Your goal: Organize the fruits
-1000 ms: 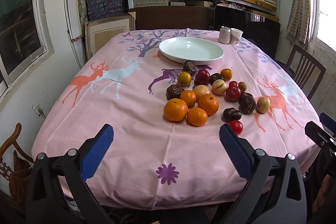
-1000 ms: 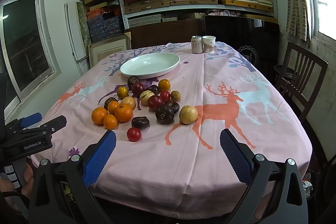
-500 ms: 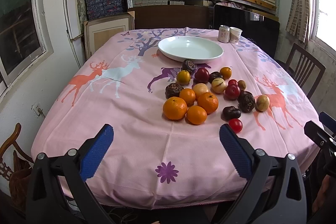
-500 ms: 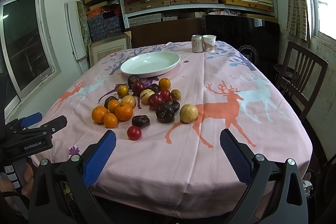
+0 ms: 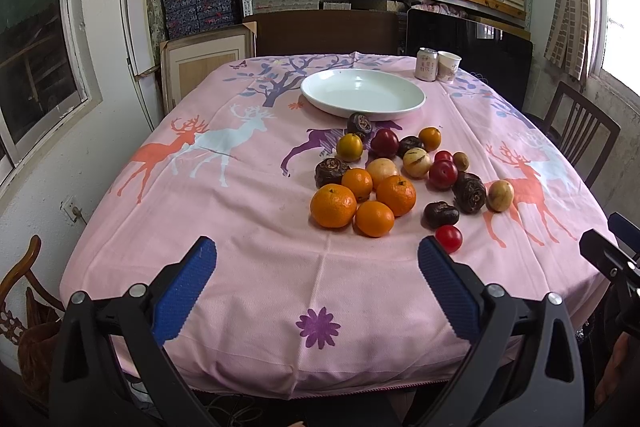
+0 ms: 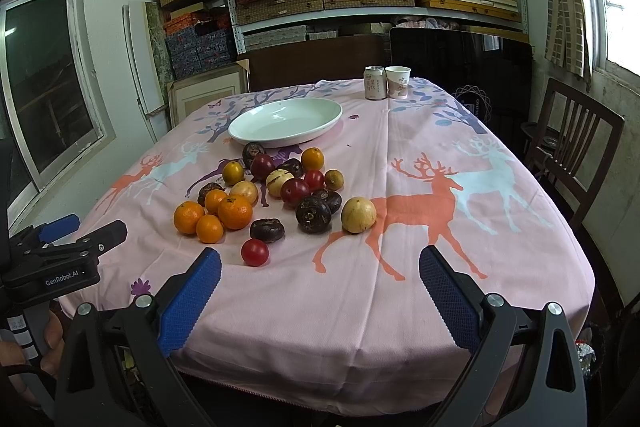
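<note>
Right wrist view only: left claw (image 6: 80,239) side-on (pads apart), beside fruits (image 6: 264,195); right claw (image 6: 320,291) likewise agape.

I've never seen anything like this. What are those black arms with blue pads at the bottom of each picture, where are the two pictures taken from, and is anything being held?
There is no robot here. A person holds a hand tool in each hand, each ending in a two-fingered claw with blue ribbed pads. A camera on each tool looks forward along its fingers, so one picture comes from the left claw and the other from the right claw. Both claws are open and hold nothing. They hover at the near edge of a table under a pink deer-print tablecloth. On it lie a pile of loose fruit in orange, red, dark and pale yellow, an empty white oval plate behind it, and at the far edge a small drinks can beside a paper cup.
</note>
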`<state>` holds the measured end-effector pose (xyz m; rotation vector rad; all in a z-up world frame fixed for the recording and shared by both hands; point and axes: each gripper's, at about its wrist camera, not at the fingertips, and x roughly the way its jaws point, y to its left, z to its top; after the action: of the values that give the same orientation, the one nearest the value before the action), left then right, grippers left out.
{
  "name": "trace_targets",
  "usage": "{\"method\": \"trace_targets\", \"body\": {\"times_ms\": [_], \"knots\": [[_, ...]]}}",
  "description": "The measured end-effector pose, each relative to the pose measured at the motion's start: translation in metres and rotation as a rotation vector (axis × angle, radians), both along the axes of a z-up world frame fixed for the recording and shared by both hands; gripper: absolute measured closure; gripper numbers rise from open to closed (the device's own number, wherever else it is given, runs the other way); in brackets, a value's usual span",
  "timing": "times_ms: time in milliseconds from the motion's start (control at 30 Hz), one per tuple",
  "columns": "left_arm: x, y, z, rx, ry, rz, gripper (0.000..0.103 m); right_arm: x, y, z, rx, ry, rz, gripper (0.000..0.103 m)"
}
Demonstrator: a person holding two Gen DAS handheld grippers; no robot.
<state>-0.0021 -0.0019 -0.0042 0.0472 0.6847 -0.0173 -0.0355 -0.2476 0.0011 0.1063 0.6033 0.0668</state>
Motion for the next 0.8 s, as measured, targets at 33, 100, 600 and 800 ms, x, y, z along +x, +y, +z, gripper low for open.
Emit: {"method": "trace_targets", "body": {"times_ms": [33,100,600,800], "knots": [[-0.001,-0.001,-0.001,0.0,0.0,-0.001,0.004,0.0,0.001,-0.001,-0.001,0.0,0.0,0.003],[-0.001,0.0,-0.001,0.001,0.0,0.0,0.004,0.0,0.001,-0.001,-0.001,0.0,0.0,0.003],[0.0,0.0,0.0,0.001,-0.001,0.001,0.004,0.0,0.0,-0.002,0.0,0.001,0.003,0.003],[0.003,0.0,-0.015,-0.002,0.016,0.006,0.004,0.002,-0.001,-0.008,-0.005,0.018,-0.007,0.003]]}}
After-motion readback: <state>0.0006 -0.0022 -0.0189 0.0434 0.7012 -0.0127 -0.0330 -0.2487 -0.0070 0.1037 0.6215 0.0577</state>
